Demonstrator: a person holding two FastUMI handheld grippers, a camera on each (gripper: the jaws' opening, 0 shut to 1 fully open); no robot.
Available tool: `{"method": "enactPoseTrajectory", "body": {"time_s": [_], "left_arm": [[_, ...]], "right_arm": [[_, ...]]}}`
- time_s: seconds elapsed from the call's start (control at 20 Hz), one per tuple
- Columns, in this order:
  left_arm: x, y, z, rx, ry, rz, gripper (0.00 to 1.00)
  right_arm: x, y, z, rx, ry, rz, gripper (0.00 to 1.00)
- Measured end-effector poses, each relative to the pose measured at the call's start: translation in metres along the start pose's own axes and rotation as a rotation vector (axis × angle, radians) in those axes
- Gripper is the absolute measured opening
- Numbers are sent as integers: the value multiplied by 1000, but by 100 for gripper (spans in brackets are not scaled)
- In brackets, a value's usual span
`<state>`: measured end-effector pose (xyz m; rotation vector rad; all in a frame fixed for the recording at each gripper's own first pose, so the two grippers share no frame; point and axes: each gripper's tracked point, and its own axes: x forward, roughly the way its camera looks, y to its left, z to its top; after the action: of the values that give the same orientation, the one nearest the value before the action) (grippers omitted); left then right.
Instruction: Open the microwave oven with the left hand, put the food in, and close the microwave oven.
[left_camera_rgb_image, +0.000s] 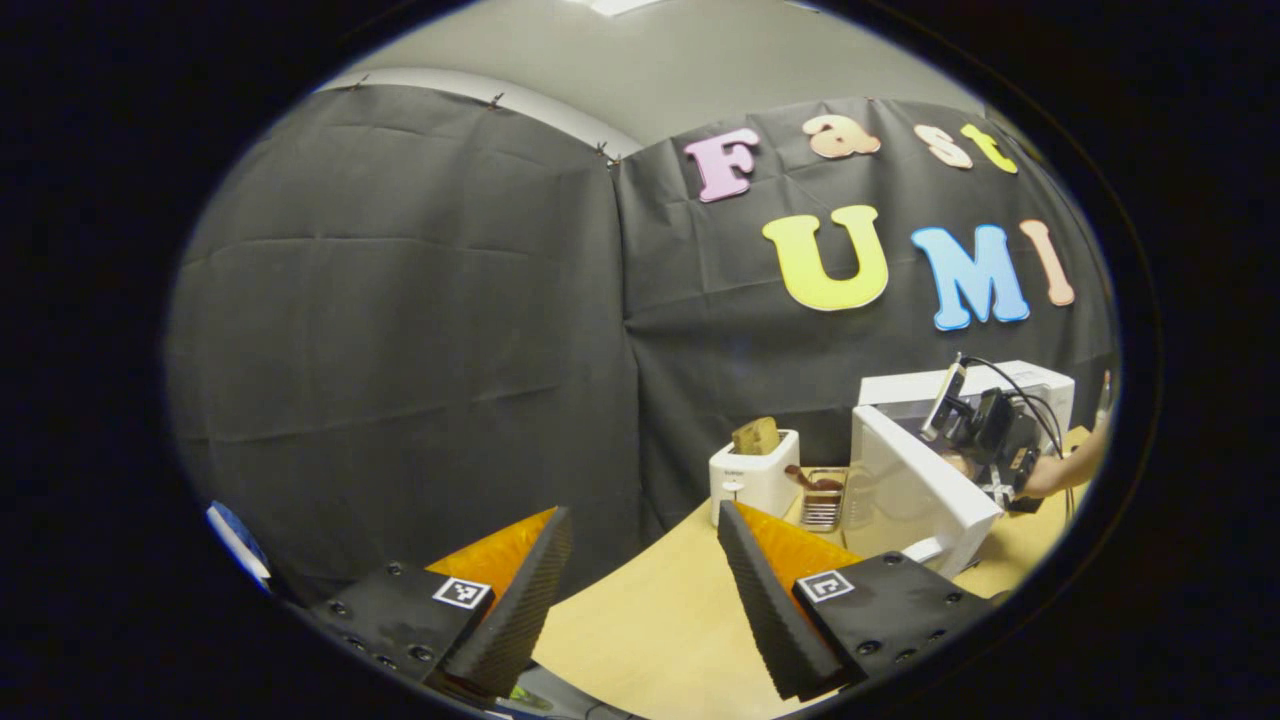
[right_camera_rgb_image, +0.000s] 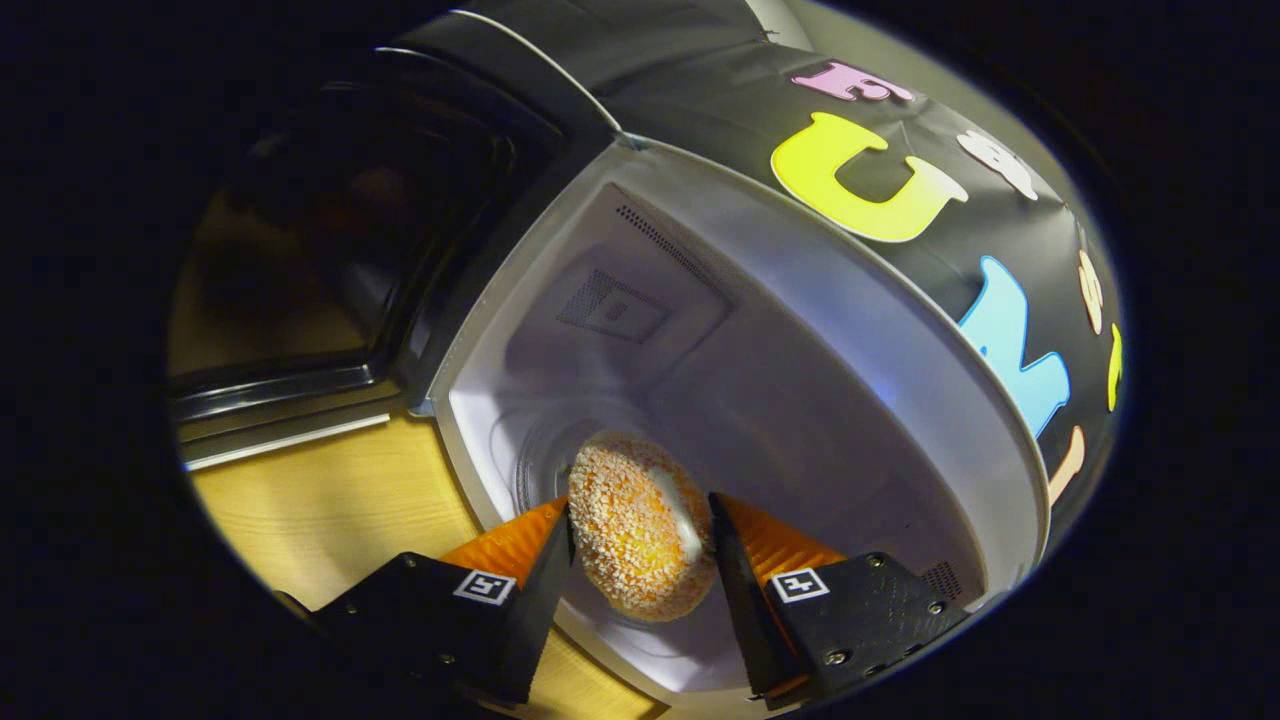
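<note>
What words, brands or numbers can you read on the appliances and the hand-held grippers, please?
Nothing reads clearly.
Toaster: small mark on its front, too blurred to read.
Microwave: no text to be seen.
Left hand-held gripper: square black-and-white tags, patterns rather than words.
Right hand-held gripper, holding the patty: the same kind of tags, no words.

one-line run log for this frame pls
white microwave oven door: open | round crumb-coated food: in right gripper, at cavity | left gripper: open, back
</note>
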<state>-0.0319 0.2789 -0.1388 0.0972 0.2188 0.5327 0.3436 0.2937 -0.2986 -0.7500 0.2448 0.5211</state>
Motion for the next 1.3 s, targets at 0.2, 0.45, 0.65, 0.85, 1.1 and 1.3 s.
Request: {"method": "enactPoseTrajectory", "body": {"time_s": [0.2, 0.45, 0.65, 0.85, 1.1, 1.3], "left_arm": [[4, -12, 2, 8, -14, -32, 95], [7, -35, 2, 19, -33, -84, 95], [12, -59, -10, 18, -37, -147, 96], [20, -79, -25, 20, -29, -200, 98], [31, -102, -62, 36, 21, -253, 95], [34, -126, -91, 23, 71, -309, 93]], "right_arm": [[-6, 2, 3, -19, 5, 0, 98], [-54, -7, 29, 74, -52, 4, 96], [-110, -21, 53, 205, -119, 4, 97], [-163, -45, 69, 356, -177, -23, 97], [-218, -70, 82, 443, -236, -59, 97], [-247, -87, 80, 480, -247, -73, 97]]}}
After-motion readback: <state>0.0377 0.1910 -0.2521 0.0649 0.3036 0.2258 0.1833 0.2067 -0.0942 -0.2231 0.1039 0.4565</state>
